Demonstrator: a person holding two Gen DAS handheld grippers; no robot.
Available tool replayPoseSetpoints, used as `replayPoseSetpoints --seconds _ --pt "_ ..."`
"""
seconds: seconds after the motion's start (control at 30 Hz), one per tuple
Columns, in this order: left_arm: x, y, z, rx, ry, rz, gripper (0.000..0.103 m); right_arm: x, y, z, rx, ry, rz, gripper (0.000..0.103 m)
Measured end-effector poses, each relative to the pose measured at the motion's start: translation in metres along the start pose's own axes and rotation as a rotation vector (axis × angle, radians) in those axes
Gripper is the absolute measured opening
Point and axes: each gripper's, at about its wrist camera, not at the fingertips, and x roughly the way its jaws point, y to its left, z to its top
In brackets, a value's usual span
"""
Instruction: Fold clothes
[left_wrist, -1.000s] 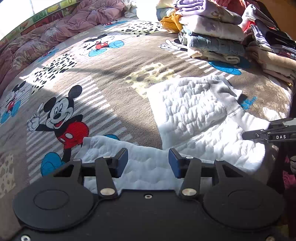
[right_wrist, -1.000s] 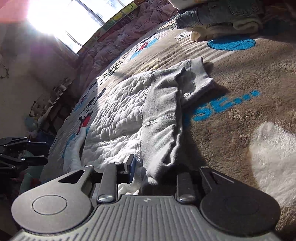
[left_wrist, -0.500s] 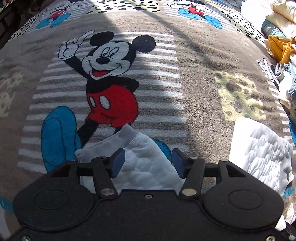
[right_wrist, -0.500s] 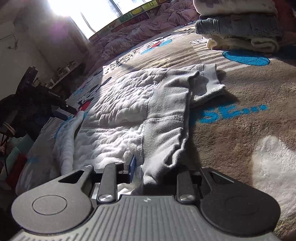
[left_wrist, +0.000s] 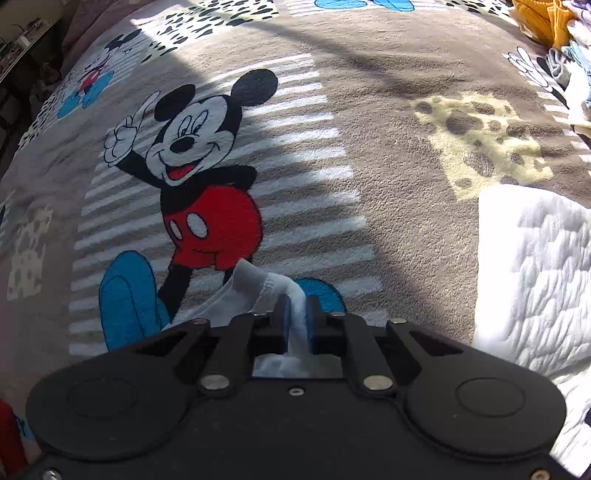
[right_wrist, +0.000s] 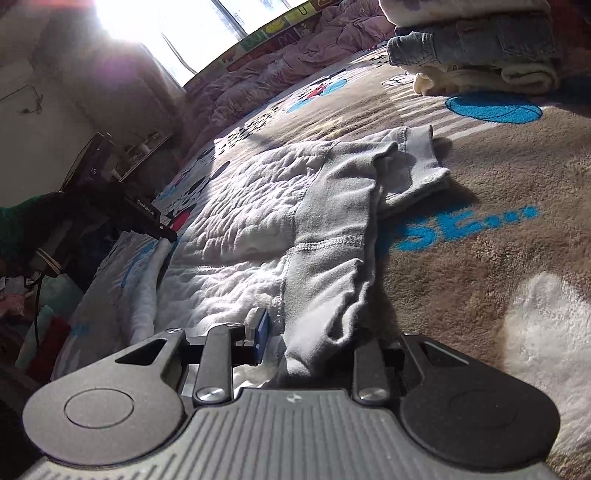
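In the left wrist view, your left gripper (left_wrist: 297, 321) is closing, its blue fingers (left_wrist: 284, 317) already pinching a bunched fold of pale fabric: the end of the white garment (left_wrist: 255, 291), probably a sleeve or leg. That end lies on the bed's blanket (left_wrist: 388, 122), just near of the printed red-and-black mouse figure. Far to the right the quilted body of the same garment lies flat beside a yellow spotted patch. At the far right edge you can make out a pile of other clothes (left_wrist: 546, 22), yellow on top.

In the right wrist view, your right gripper (right_wrist: 306, 343) is partly open, its fingers (right_wrist: 262, 328) either side of the garment's near grey hem. Only the left pad shows, and it stands clear of the cloth. I cannot tell whether the hidden right pad is touching. The garment runs away from you, white quilting on the left, grey band and cuff on the right. Your left gripper shows at the left, holding the long white end. A folded stack (right_wrist: 476, 51) sits far right.

By my judgement you are early on this piece: it is spread, one end caught, no fold made. Several items look already folded.
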Motion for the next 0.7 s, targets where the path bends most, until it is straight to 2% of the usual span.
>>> replayPoseSetpoints --seconds 0.23,0.43,0.6,0.7 --pt "-0.038 0.026 -0.040 0.074 -0.039 -0.022 0.007 -0.004 0.001 0.000 -0.003 -0.016 -0.011 0.030" --pt "-0.073 0.055 -0.098 0.121 -0.070 -0.043 0.007 -0.005 0.002 0.001 -0.002 -0.028 -0.025 0.031" --pt "-0.082 0.073 -0.159 0.156 -0.034 -0.075 0.005 -0.004 0.004 0.002 -0.002 -0.027 -0.042 0.031" --pt "-0.075 0.083 -0.192 0.196 0.013 -0.079 0.001 -0.003 0.005 0.002 0.003 -0.028 -0.053 0.031"
